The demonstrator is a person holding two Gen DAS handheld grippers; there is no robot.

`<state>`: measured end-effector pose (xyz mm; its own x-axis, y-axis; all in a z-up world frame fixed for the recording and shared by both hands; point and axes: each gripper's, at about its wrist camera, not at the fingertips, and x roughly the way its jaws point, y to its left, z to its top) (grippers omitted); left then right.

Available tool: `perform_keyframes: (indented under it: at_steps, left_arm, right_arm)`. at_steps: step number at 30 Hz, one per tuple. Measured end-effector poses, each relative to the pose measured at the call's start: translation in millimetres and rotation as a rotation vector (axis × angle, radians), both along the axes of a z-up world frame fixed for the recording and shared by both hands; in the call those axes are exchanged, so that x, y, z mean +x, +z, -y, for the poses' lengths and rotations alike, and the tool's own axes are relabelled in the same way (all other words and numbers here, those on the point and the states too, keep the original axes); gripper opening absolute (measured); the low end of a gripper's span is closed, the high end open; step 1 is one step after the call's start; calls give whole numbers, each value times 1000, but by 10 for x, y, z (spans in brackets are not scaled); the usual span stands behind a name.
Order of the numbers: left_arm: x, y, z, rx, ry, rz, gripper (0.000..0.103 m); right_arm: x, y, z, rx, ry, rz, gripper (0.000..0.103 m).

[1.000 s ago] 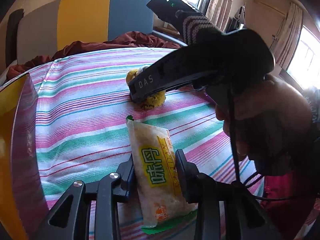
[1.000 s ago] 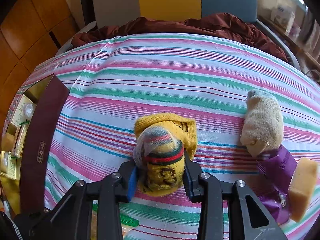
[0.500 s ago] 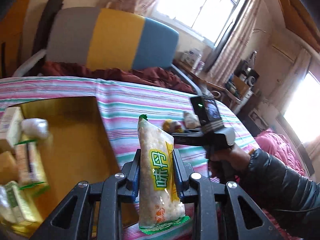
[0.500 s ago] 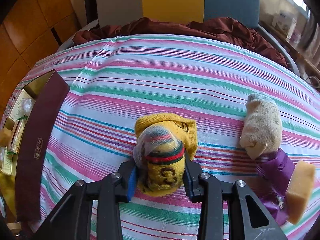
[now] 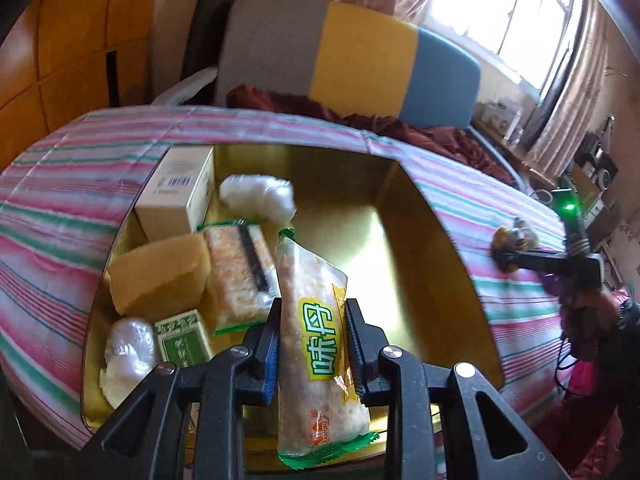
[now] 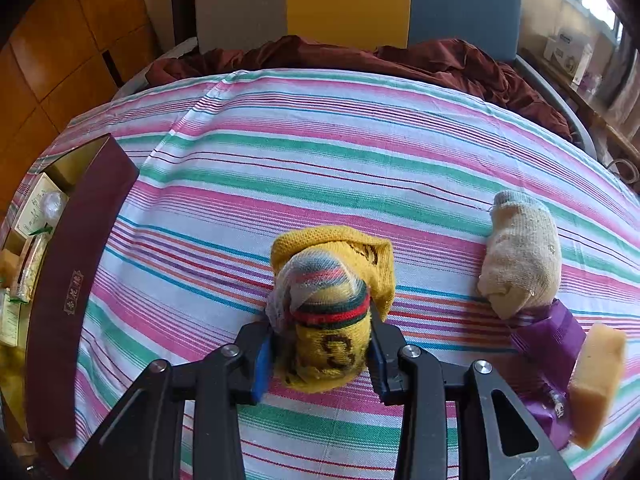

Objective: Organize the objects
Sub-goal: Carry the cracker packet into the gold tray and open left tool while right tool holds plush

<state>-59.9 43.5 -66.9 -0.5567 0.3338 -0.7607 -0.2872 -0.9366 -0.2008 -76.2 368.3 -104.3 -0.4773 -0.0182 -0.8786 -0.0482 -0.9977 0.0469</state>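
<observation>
Left wrist view: left gripper [image 5: 312, 346] clamped on an upright snack packet [image 5: 314, 336], held over the gold-lined box [image 5: 432, 248]; a sponge [image 5: 158, 274] and more packets lie inside. Right wrist view: right gripper [image 6: 318, 354] pinches the rolled yellow sock [image 6: 330, 308] on the striped bedsheet [image 6: 320, 152]; cream sock [image 6: 520, 258] lies well apart.

Home bedroom, bed [image 6: 360, 152] under striped sheet, padded headboard [image 5: 348, 60], rumpled maroon blanket [image 6: 440, 60], curtained window [image 5: 500, 4], wood-panelled wall [image 5: 72, 32]
</observation>
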Motion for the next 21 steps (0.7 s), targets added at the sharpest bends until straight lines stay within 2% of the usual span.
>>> perform_keyframes:
  at_steps: [2,3,7,13,21]
  left_arm:
    - [-22,-113,-1,-44,11,12,29]
    - [-27,-164,2,-69,19,19,33]
    - [-1,-203,41,-86,36,18,36]
    - [102,-45,44,-146,55,-42,36]
    - [273,236,87,-171,71,-129,36]
  right_arm:
    - [1,-1,0,3,1,-1,40]
    - [1,-2,-1,4,2,-1,40]
    - [-5,-6,2,9,5,0,40]
    - [-3,-5,5,14,7,-1,40]
    - [2,7,26,24,-9,-5,39]
